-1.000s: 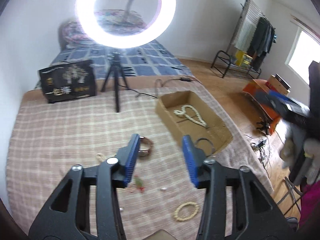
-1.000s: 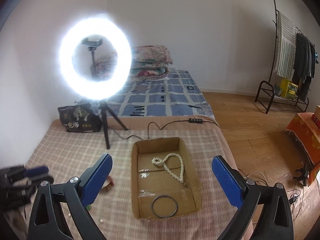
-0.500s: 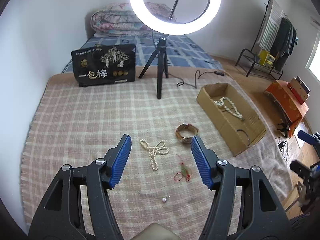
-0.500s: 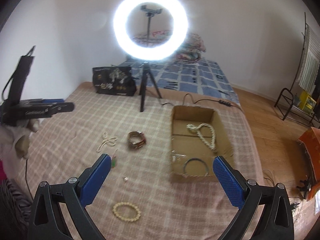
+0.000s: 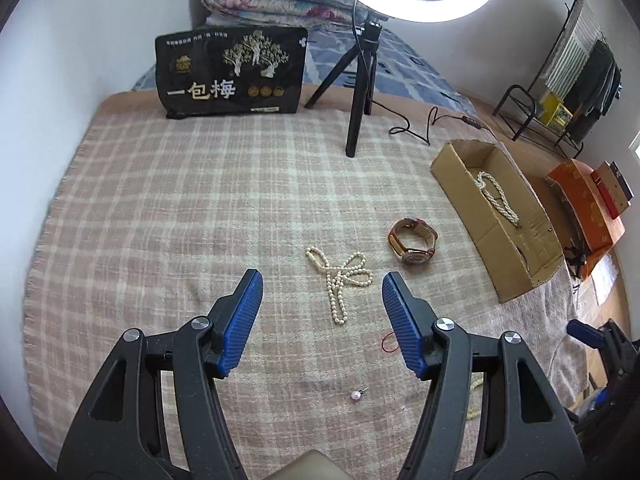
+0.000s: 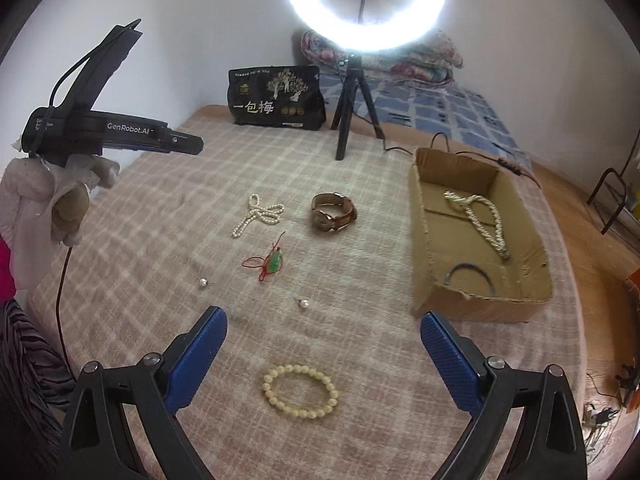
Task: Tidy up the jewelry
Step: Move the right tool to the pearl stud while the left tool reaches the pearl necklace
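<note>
**Loose jewelry spread on the checked blanket, both grippers empty above it**

A knotted strand of small white pearls lies on the pink-and-cream checked blanket, framed between the blue pads of the left gripper, whose jaws have just been opening and stand moderately wide with nothing touching them. Just right of the strand sits a brown leather-strap wristwatch. Nearer the camera lies a single pearl stud earring.

In the right wrist view, a cream beaded bracelet lies between the pads of the right gripper, which has just narrowed slightly yet is spread wide and grips nothing. Beyond it are a second pearl stud, a green pendant on red cord and another stud.

To the right stands an open brown cardboard box holding a white pearl necklace and a dark thin bangle. At the blanket's far edge stand a black printed bag and a lit ring light on a black tripod.
</note>
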`<state>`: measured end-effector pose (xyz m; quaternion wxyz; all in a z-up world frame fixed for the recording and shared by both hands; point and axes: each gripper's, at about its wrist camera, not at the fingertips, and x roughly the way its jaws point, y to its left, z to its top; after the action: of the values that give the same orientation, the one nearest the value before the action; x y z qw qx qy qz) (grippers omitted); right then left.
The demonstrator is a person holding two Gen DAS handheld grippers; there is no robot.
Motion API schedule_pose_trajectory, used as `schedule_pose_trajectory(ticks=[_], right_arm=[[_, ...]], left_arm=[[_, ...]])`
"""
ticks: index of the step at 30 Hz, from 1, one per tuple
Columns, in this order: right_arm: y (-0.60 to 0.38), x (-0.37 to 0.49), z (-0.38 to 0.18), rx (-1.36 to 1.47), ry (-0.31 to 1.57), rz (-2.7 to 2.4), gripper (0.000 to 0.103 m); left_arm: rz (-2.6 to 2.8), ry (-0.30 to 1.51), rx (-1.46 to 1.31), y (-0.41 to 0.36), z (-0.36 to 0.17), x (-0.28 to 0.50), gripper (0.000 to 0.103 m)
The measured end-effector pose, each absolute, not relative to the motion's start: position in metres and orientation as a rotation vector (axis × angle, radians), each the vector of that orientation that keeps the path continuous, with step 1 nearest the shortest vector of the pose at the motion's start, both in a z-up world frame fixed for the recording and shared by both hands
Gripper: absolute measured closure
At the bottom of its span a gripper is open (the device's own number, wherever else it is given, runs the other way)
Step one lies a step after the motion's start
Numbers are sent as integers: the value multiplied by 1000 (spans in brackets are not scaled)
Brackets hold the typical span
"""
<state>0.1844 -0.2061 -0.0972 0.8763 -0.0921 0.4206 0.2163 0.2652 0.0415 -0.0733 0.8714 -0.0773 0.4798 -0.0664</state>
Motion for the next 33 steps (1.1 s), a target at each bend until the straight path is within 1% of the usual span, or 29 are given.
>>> schedule_pose_trajectory(ticks=[5, 8, 10, 16, 18, 20, 22, 23, 24, 25, 26, 28, 31, 33], right_arm=[[-197, 199, -107, -166, 910, 472, 10], [-198, 206, -113, -128, 940, 488, 11], [-201, 210, -116, -99, 959, 491, 14], [-212, 232, -124, 65, 1020, 493, 15], [-212, 239, -126, 115, 1039, 503, 16], [-210, 244, -131, 140, 1060, 505, 20], [-207, 250, -137, 140, 1085, 501, 27], [-205, 252, -141, 139, 1097, 504, 29], [-203, 254, -146, 139, 1111, 511, 33], [-200, 256, -151, 134, 1125, 520, 38], [-197, 257, -156, 115, 1137, 523, 40], [-189, 256, -163, 39, 1147, 508, 48], [-178, 253, -174, -62, 1160, 496, 55], [-174, 252, -179, -90, 1160, 492, 58]], left_arm=[[-159, 1046, -215, 45, -90, 273, 39], [-172, 1073, -244, 47, -98, 278, 39], [-178, 1083, -258, 46, -101, 281, 39], [-202, 1124, -300, 41, -113, 287, 39], [-215, 1140, -301, 37, -117, 289, 39], [-221, 1155, -306, 34, -121, 290, 39], [-228, 1171, -313, 32, -127, 292, 39], [-230, 1177, -315, 32, -129, 291, 42], [-231, 1186, -318, 32, -131, 292, 45], [-232, 1192, -319, 32, -133, 293, 46], [-232, 1196, -322, 32, -135, 293, 46], [-233, 1201, -327, 33, -138, 295, 47], [-237, 1211, -336, 35, -142, 297, 49], [-239, 1219, -347, 34, -146, 299, 49]])
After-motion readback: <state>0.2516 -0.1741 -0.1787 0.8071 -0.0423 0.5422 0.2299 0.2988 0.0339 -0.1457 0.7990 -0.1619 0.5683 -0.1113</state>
